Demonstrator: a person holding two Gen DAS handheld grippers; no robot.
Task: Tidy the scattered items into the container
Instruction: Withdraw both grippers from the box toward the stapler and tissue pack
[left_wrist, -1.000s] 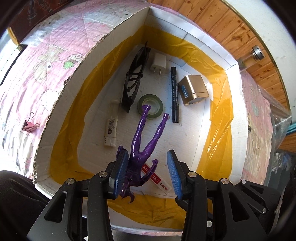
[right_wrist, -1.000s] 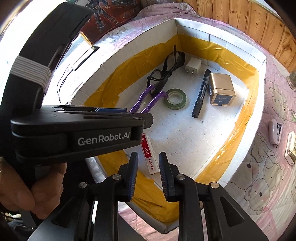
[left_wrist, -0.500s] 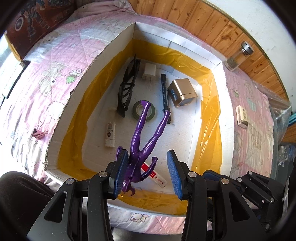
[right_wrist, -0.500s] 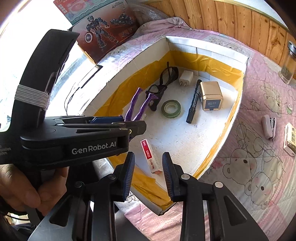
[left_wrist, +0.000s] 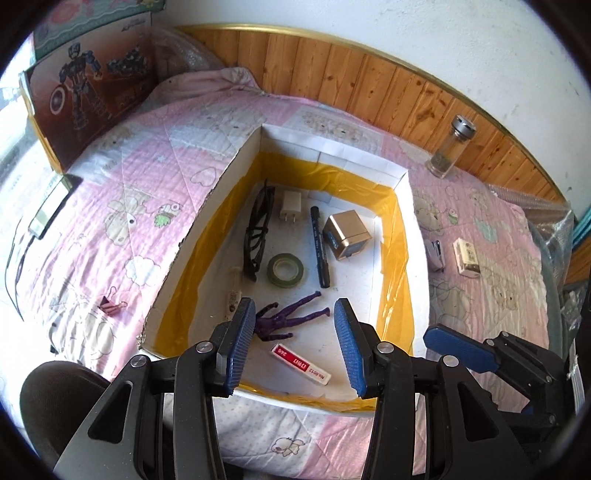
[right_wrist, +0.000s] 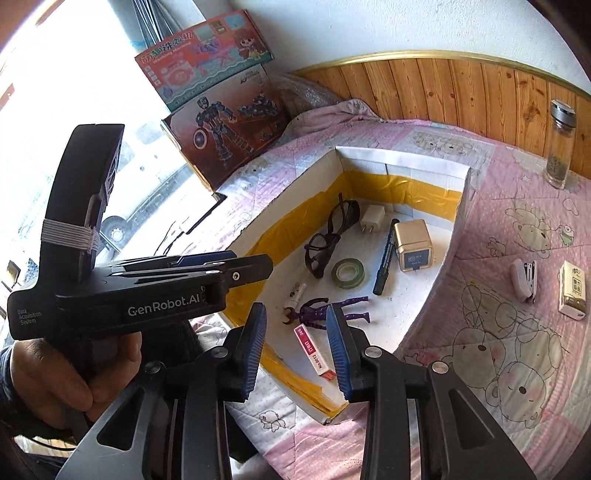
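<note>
L gripper (left_wrist: 295, 347): jaws wide apart, nothing between them, held above near end of the cardboard box (left_wrist: 218, 206). R gripper (right_wrist: 295, 349): jaws parted, narrower gap than L, also empty, above box's near corner; its blue pad shows at right edge of the L wrist view.

Directly past L fingertips: purple figurine (left_wrist: 291, 319) lying flat on box floor, legs pointing toward far-right, free of both grippers. Just nearer: red/white staple box (left_wrist: 301, 363), flat, close to near wall.

Further in: green tape roll (left_wrist: 285, 269), black marker (left_wrist: 320, 246), gold cube (left_wrist: 347, 235), white charger plug (left_wrist: 291, 206), black glasses (left_wrist: 258, 232) along L wall, small white tube (left_wrist: 233, 295) beside the figurine's arm. Box inner walls lined w/ yellow tape.

Outside box, on pink quilt (left_wrist: 140, 206): pink binder clip (left_wrist: 112, 305) to L; stapler (left_wrist: 435, 253) and small white carton (left_wrist: 467, 257) to R; glass bottle (left_wrist: 448, 151) upright nr wood panelling.
</note>
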